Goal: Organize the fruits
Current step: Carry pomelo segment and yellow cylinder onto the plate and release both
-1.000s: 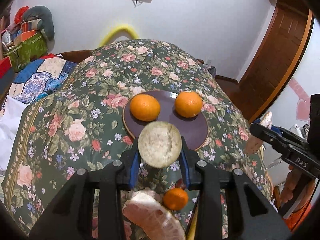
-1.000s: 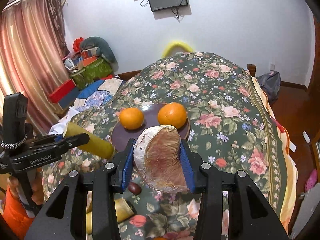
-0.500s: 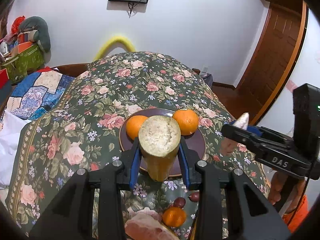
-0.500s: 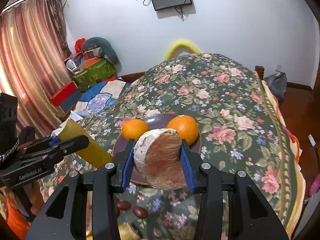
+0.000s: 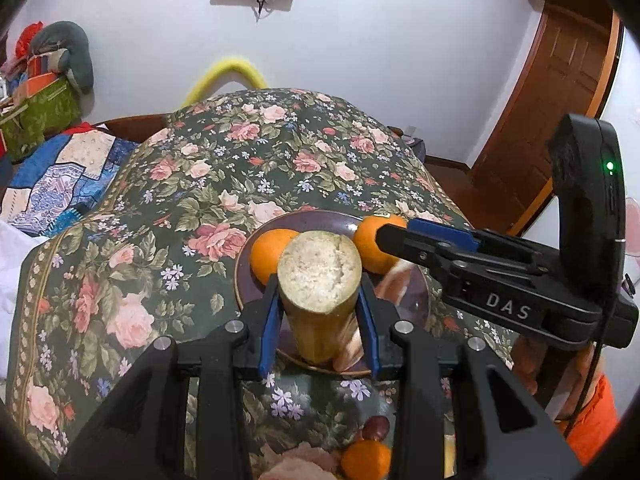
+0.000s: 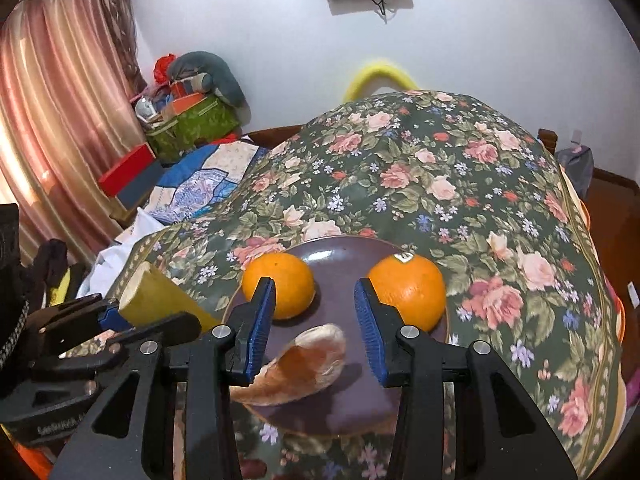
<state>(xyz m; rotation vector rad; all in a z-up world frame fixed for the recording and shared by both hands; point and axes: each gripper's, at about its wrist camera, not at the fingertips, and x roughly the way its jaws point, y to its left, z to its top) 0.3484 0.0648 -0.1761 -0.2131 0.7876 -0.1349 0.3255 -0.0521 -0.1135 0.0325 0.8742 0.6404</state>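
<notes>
Floral tablecloth (image 6: 460, 184) under brown plate (image 6: 340, 252); white walls (image 6: 480, 32) behind.

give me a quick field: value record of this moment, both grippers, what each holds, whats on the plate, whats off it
left gripper: shut on the sugarcane piece, held above the plate's near-left edge
right gripper: open, holding nothing, over the plate
plate: dark purple, on the floral tablecloth
on plate: two oranges at the back, pomelo wedge in front, lying between the open fingers
off plate: small orange and a dark round fruit on the cloth nearer the cameras
sticker: on the right orange only
</notes>
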